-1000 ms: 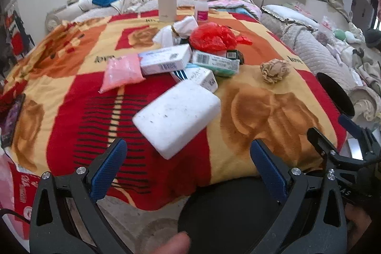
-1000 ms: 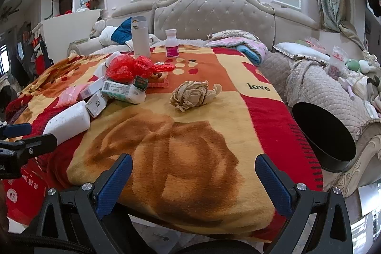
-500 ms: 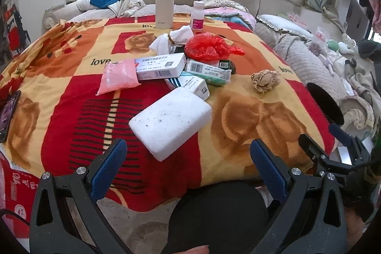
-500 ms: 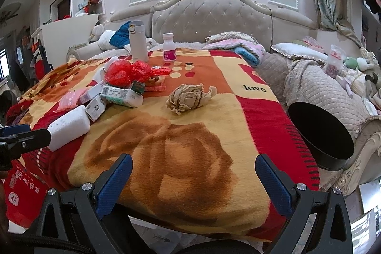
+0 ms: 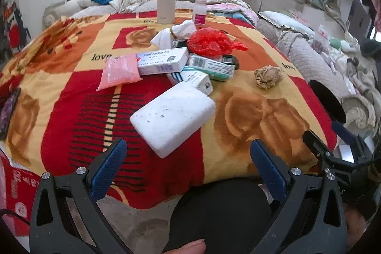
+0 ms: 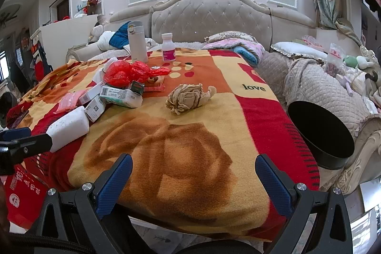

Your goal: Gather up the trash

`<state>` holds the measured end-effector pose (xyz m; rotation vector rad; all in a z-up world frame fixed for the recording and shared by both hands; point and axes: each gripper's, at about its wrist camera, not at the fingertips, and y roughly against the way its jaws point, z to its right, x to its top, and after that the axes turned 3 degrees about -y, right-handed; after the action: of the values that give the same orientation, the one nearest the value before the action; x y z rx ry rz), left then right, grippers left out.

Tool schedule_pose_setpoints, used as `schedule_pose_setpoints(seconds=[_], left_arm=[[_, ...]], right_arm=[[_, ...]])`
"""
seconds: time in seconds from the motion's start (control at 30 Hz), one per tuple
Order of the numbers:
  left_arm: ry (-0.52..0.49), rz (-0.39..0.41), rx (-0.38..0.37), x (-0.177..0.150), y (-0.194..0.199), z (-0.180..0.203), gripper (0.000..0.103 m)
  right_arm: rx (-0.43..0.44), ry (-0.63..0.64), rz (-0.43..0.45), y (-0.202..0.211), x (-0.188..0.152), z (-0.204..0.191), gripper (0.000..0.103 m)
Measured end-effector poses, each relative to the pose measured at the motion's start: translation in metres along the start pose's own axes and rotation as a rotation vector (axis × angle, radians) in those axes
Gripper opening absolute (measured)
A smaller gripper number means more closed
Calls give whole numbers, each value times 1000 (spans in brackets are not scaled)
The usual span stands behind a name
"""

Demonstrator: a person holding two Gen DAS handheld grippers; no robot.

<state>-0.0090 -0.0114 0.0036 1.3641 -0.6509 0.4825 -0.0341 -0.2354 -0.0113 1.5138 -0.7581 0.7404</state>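
Trash lies on a red and yellow blanket [image 5: 59,92] over a bed. A white foam block [image 5: 172,118] is nearest my left gripper [image 5: 188,158], which is open and empty at the bed's front edge. Behind the block lie medicine boxes [image 5: 162,62], a pink packet [image 5: 119,72], a red plastic bag [image 5: 209,42] and a crumpled beige paper [image 5: 268,76]. My right gripper [image 6: 194,175] is open and empty, short of the crumpled paper [image 6: 188,98]. The foam block [image 6: 67,126] is at its left.
A black round bin [image 6: 320,135] stands at the bed's right edge, also in the left wrist view [image 5: 327,104]. A white thermos [image 6: 137,42] and a pill bottle [image 6: 168,47] stand at the back. A quilted sofa [image 6: 316,85] is at the right. A red bag [image 5: 16,187] hangs at the left.
Both grippers have moved slightly toward the bed, with the left view drawing closer to the foam block. Nothing on the bed has moved.
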Motion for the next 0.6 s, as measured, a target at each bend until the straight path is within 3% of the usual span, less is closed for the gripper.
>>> schedule_pose_setpoints(seconds=[0.2, 0.6], left_arm=[[46, -19, 13, -2, -4, -9, 103], [29, -8, 5, -1, 0, -3, 103]], right_arm=[[-1, 1, 0, 0, 0, 0, 102], [-18, 10, 1, -2, -1, 2, 102]])
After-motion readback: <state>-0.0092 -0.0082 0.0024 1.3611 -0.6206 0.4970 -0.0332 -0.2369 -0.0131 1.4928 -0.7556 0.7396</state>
